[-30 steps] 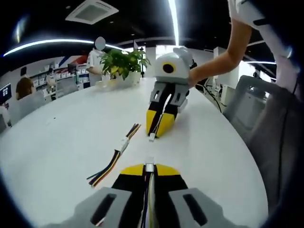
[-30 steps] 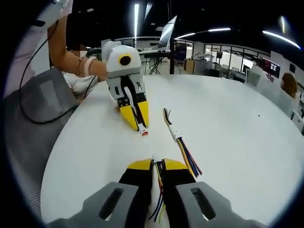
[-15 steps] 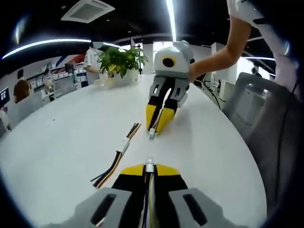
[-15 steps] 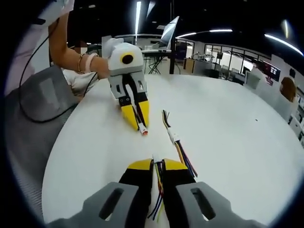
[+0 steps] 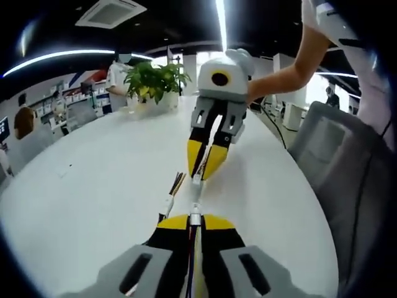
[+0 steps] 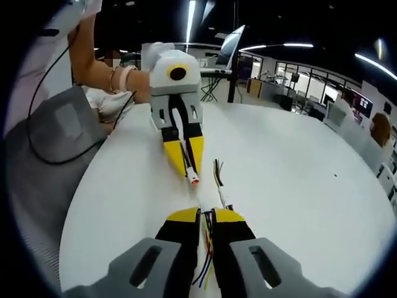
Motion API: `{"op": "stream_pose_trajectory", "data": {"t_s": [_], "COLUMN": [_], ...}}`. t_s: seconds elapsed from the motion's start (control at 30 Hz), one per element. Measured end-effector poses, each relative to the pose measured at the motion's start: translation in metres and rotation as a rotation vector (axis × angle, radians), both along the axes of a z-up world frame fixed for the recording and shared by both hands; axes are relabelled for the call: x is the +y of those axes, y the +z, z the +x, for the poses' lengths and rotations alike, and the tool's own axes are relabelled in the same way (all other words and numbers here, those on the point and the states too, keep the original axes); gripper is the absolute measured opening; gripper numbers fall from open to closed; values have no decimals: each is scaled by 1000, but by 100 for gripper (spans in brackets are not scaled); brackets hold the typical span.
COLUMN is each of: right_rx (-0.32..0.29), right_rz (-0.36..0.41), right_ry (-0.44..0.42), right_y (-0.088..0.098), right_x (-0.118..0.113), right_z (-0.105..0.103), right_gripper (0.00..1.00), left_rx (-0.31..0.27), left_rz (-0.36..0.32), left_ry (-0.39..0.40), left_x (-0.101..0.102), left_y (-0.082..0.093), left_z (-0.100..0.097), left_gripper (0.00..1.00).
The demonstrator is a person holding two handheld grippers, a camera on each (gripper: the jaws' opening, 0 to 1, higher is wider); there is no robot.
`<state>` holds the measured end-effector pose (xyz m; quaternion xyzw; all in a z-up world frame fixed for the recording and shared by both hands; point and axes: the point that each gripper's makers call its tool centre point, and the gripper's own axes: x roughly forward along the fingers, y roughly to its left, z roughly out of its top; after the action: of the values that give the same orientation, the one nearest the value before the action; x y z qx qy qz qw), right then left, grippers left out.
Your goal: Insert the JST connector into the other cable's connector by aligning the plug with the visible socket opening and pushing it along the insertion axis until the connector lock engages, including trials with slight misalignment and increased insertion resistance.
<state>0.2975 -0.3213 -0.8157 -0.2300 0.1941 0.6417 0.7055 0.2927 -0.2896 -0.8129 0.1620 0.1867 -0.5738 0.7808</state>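
In the left gripper view, the left gripper point(image 5: 195, 221) is rising from the bottom edge, its yellow-tipped jaws pressed together and pinching a cable whose small white connector point(image 5: 195, 218) is sticking out just past the tips; the right gripper point(image 5: 205, 166) is coming in from above, pointing toward it, its jaws likewise pinching a cable with a white plug point(image 5: 196, 181) at the tip; the two connector ends are lying close together and roughly in line, a small gap showing between them; a spare cable point(image 5: 170, 198) with coloured wires is lying on the white table point(image 5: 87, 186) just left of that gap; a potted plant point(image 5: 152, 81) is standing at the table's far side, and a person's arm point(image 5: 291, 68) is reaching to the right gripper.

In the right gripper view, the right gripper point(image 6: 205, 217) is closing on coloured wires point(image 6: 207, 248) that run back between its jaws; the left gripper point(image 6: 186, 162) is facing it, pinching a cable ending in a reddish-tipped connector point(image 6: 193, 179) near the right gripper's tips, not visibly mated; the spare cable point(image 6: 220, 183) is lying just to the right on the table point(image 6: 298, 180); a grey chair point(image 6: 49, 136) is standing at the left.
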Motion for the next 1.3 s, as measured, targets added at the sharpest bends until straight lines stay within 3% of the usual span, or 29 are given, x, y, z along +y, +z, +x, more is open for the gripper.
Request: {"op": "stream_pose_trajectory", "data": {"t_s": [1.3], "right_rx": [17], "right_rz": [-2], "right_ry": [62], "right_y": [-4], "right_x": [18], "right_z": [-8], "right_gripper": [4], "left_rx": [-27], "left_rz": [38], "left_ry": [-54], "left_x": [-7], "left_y": [-4], "left_z": [0], "left_gripper": [0]}}
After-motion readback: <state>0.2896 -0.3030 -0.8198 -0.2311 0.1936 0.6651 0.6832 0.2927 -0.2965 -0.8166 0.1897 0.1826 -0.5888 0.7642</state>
